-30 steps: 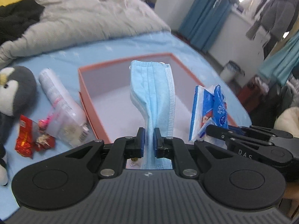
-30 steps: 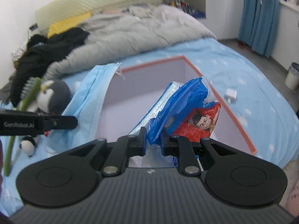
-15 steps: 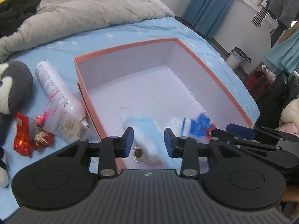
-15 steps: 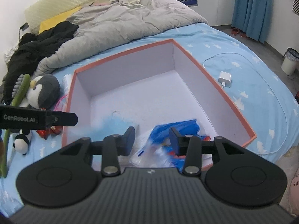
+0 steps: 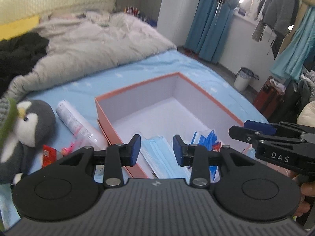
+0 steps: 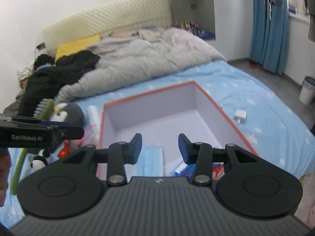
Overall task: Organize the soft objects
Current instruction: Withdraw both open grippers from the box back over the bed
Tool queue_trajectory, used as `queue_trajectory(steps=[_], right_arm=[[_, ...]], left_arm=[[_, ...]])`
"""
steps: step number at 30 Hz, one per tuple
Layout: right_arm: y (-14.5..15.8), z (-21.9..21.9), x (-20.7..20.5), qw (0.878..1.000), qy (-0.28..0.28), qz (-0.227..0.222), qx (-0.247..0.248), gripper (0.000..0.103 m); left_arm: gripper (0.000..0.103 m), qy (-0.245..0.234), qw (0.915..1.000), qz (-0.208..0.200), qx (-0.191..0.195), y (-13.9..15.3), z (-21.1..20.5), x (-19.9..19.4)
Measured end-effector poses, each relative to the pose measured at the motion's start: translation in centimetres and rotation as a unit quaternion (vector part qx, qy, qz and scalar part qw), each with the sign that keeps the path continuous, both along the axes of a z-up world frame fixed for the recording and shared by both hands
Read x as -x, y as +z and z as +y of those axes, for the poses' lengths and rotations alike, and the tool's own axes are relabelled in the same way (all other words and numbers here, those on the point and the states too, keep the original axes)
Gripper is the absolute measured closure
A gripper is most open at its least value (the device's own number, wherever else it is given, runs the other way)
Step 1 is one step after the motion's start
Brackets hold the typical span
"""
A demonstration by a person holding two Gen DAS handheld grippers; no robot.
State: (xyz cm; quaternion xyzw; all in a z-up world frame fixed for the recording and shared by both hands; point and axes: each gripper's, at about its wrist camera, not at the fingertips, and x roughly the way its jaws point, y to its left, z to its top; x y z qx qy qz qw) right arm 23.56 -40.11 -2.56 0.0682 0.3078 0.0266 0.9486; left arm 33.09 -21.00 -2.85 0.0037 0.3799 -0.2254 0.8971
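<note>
An orange box point(image 5: 137, 89) with a white inside sits on the blue bed; it also shows in the right wrist view point(image 6: 147, 94). A blue face mask point(image 5: 157, 153) lies in its near end, also seen in the right wrist view point(image 6: 152, 157). A blue tissue pack point(image 5: 206, 137) lies beside it, partly hidden in the right wrist view point(image 6: 187, 169). My left gripper point(image 5: 157, 149) is open and empty above the mask. My right gripper point(image 6: 159, 147) is open and empty above the box's near end.
A grey penguin plush point(image 5: 29, 122), a white tube point(image 5: 76, 123) and red wrappers point(image 5: 47, 155) lie left of the box. A small panda toy point(image 6: 39, 159) and green brush point(image 6: 45, 110) are there too. A white charger point(image 6: 240, 116) lies right. A grey duvet point(image 6: 137, 59) covers the far bed.
One second ago each gripper held its item over the box. Both jaws opened, the mask and the tissue pack dropped into the box, and both grippers have lifted back.
</note>
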Motion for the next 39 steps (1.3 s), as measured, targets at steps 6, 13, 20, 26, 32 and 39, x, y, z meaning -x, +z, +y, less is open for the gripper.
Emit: queue_trajectory(steps=[6,13,20,26,32,39], right_arm=[[1.4,2.1,2.8,0.999,0.023,-0.041,0.005,0.059],[1.7,4.6,5.5,0.997,0.044,-0.066,-0.001,0.059],[1.6,7.3,8.2,0.994,0.066,-0.086,-0.005,0.059],[0.8,9.6,10.0,0.993,0.081,-0.088,-0.014,0.059],[-0.9,11.5,11.5,0.992,0.101,-0.074,-0.027,0.059],[-3.1,13.9,12.8,0.991,0.119,-0.062,-0.018,0.059]], left_arm=[[0.061,0.009,0.9996,-0.02,0.02,0.9,2.6,3.3],[0.061,0.013,0.9981,-0.052,0.029,1.6,5.3,7.9],[0.061,0.033,0.9959,-0.076,0.037,2.2,8.3,11.9],[0.061,0.053,0.9938,-0.091,0.035,2.2,10.7,14.9],[0.061,0.07,0.9931,-0.079,0.051,0.4,13.8,16.8],[0.061,0.107,0.9918,-0.061,0.034,-2.2,17.1,19.1]])
